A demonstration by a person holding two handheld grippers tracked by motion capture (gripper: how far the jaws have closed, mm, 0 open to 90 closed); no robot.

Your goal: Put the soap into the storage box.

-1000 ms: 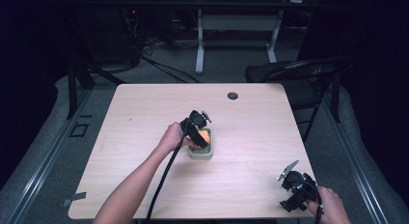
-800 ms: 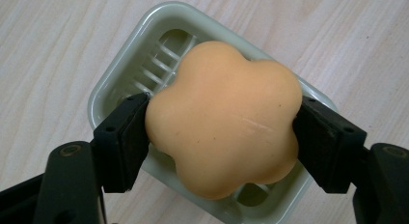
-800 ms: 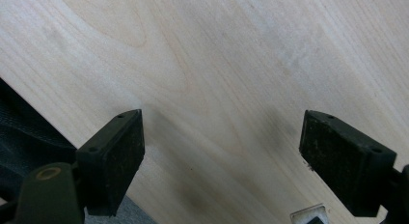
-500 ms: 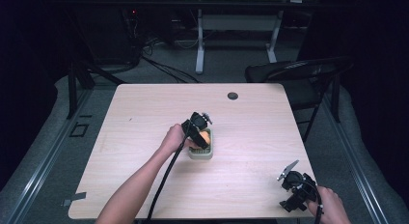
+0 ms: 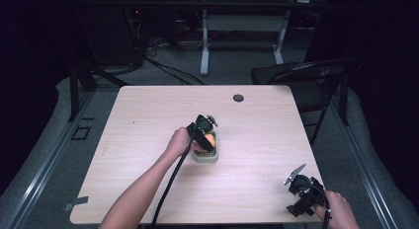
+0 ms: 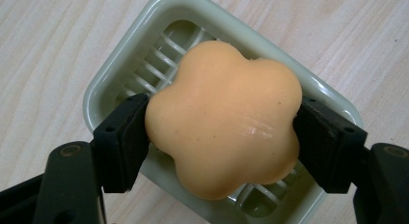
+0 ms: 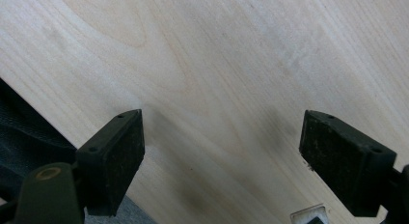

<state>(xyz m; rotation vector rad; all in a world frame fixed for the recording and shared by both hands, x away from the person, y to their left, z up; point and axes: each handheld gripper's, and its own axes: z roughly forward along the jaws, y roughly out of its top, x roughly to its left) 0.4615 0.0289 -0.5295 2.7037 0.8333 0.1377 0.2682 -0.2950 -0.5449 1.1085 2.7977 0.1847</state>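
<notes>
The left hand-held gripper (image 6: 219, 132) is clamped on a flower-shaped orange soap (image 6: 223, 118), one black pad on each flank of it, right over the pale green soap dish (image 6: 103, 86) that sits near the middle of the table (image 5: 148, 115). From the left gripper view I can't tell whether the soap's underside is resting on the dish's slatted floor or hanging just above it. The grip looks sound: the pads sit opposite each other across the widest lobes, so I'd keep the squeeze as it is and not tighten, since soap is slick and a harder pinch could squirt it out sideways. Whichever way the soap is headed, it should travel straight up or down, level, so its lobes clear the raised rim instead of catching it and dragging the light dish across the wood. The right hand-held gripper (image 5: 302, 189) waits at the near right corner, jaws standing wide apart with nothing between them; it could steady the dish if it skids.
</notes>
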